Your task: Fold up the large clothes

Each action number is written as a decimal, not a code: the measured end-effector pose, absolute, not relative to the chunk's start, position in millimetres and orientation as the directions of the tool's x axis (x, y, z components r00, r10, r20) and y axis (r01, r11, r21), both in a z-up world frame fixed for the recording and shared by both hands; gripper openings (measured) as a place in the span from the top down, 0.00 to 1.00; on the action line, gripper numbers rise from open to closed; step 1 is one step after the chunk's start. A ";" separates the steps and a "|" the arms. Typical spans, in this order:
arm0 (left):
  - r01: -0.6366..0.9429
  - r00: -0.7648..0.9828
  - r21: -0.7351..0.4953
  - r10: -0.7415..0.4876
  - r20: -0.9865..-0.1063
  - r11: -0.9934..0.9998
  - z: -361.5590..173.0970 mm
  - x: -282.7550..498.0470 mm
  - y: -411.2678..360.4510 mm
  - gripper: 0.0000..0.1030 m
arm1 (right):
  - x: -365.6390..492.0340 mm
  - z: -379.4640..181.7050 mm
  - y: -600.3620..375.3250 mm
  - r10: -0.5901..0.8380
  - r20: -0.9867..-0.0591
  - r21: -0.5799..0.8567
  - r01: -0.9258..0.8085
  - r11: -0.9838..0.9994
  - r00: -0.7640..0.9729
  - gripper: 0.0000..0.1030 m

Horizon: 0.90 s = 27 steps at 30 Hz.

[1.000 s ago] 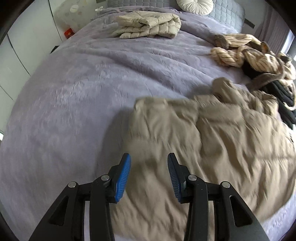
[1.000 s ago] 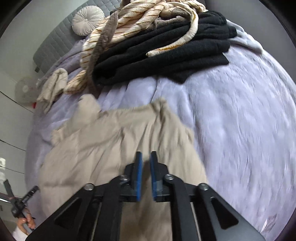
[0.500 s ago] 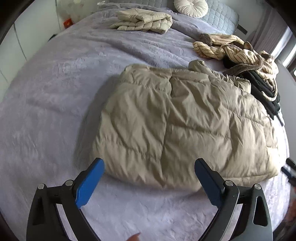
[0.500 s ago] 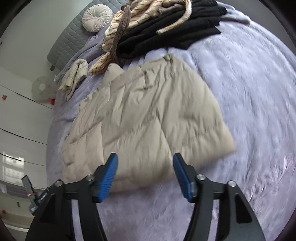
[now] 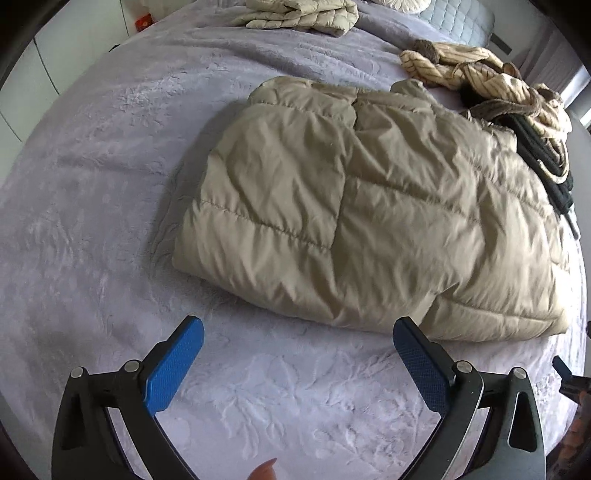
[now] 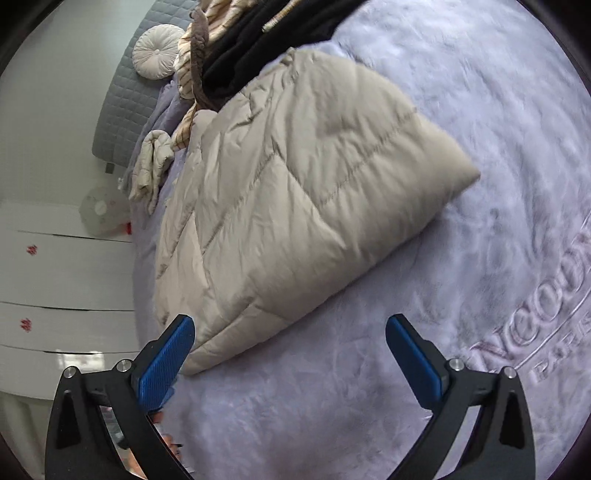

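Round cushion (image 6: 157,50) against quilted headboard (image 6: 122,107)

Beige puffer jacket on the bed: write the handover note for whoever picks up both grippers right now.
Left gripper: open, empty, short of the jacket's near edge.
Right gripper: open, empty, at the jacket's near corner.
Beige puffer jacket: lies flat on the lavender bedspread, touched by neither gripper.
Done: a quilted garment sits folded near the headboard.
Left: fold this jacket, then the striped and black pile beyond it.
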State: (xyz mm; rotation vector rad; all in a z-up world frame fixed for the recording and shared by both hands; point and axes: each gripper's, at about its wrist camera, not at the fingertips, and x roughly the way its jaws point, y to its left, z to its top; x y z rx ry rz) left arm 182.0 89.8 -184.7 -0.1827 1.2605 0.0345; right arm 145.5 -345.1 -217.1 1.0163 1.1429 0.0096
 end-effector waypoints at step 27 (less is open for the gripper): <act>-0.229 0.337 -0.635 -0.552 -0.763 0.738 -252.3 206.2 137.7 0.00 | 168.5 -285.2 -347.8 0.627 -0.553 0.823 0.480 0.304 0.549 0.00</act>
